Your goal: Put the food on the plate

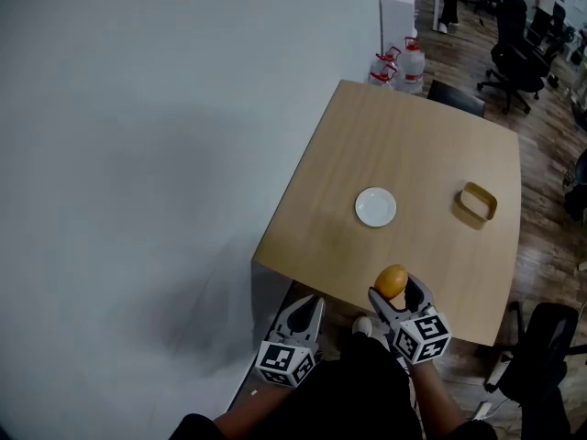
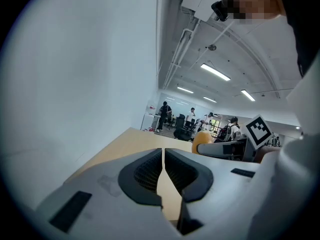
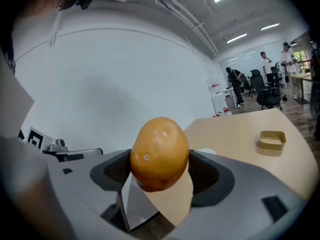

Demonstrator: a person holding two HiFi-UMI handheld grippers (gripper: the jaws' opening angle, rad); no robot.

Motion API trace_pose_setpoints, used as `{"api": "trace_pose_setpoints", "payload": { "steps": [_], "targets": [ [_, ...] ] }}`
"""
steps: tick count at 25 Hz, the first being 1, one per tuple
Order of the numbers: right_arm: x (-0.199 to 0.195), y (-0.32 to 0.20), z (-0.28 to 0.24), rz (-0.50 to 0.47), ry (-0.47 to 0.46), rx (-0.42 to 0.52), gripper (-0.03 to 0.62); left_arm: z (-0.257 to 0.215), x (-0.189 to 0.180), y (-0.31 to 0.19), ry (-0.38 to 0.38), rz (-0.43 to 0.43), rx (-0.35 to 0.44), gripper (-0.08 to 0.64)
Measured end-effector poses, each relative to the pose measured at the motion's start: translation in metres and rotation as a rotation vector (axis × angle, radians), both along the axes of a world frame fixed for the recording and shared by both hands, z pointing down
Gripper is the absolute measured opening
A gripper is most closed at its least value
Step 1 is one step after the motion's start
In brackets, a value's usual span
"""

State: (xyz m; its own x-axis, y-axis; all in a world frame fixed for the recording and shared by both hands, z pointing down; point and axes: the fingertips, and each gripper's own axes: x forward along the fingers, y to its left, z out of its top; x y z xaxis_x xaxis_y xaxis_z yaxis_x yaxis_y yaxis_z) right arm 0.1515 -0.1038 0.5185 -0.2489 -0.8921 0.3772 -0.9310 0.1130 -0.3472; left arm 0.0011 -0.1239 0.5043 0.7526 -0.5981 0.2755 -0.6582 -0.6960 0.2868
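**Right gripper clamps a potato at the table's near edge**

Right gripper has its jaws pressed against both sides of a potato, which sits upright between the dark pads and rises above them. In the right gripper view the potato fills the middle of the picture and covers most of the white plate, so only a thin sliver of it peeks out on the right side.

From the head view, the plate lies bare near the middle of the wooden table, well apart from the held potato. A tan box rests to the right of the plate, and its contents are too small to make out.

The left gripper hangs just off the table's near edge with its jaws closed together and nothing between them. In its own view the potato shows only partly, behind the body of the right gripper.

Both of the person's hands are hidden beneath the grippers and dark clothing. Water bottles beyond the far corner are cut off by the table's edge.
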Motion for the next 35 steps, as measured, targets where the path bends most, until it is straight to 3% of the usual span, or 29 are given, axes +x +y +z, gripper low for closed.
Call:
{"api": "trace_pose_setpoints", "payload": {
  "steps": [8,13,24,35],
  "targets": [
    [0.035,-0.052,0.016,-0.057,0.032,-0.018,0.391,-0.005,0.011,-0.026,-0.052,-0.069,0.033,0.026],
    [0.038,-0.069,0.030,-0.041,0.016,-0.057,0.391,-0.010,0.020,-0.050,-0.034,-0.085,0.036,0.026],
    [0.057,-0.117,0.057,0.071,0.053,-0.148,0.391,0.003,0.048,-0.115,0.070,0.008,0.007,0.026],
    [0.069,-0.185,0.118,0.099,0.043,-0.302,0.391,0.032,0.061,-0.181,0.100,0.047,-0.047,0.026]
  ]
}}
